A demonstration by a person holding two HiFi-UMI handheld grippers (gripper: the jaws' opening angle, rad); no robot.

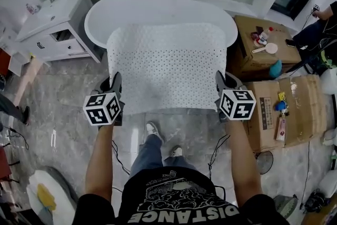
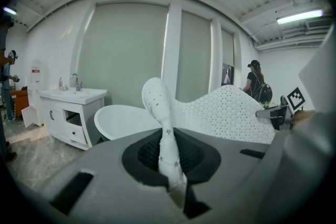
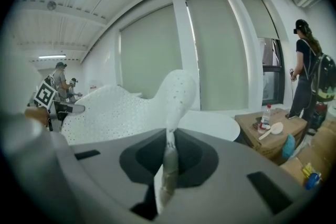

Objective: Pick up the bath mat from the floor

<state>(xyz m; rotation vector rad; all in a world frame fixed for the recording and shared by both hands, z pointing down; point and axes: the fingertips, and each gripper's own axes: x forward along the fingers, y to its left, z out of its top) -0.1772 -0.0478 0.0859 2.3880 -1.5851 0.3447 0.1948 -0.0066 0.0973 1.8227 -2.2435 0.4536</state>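
Now keep both grips level: your left gripper (image 1: 117,93) and right gripper (image 1: 221,91) each pinch the bath mat (image 1: 167,66) edge; avoid sagging.

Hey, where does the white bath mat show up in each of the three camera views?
Head view: bath mat in the centre, held spread before the bathtub.
Left gripper view: bath mat centre, edge pinched in the jaws, spreading right.
Right gripper view: bath mat centre, pinched likewise, spreading left.
Shared landmark: the white bathtub behind it.

Bath mat (image 1: 166,66): white, matt, perforated. Bathtub (image 1: 158,3): smooth, glossy. Floor (image 1: 63,108): polished marbled stone. Cardboard boxes (image 1: 303,108): brown, matt.
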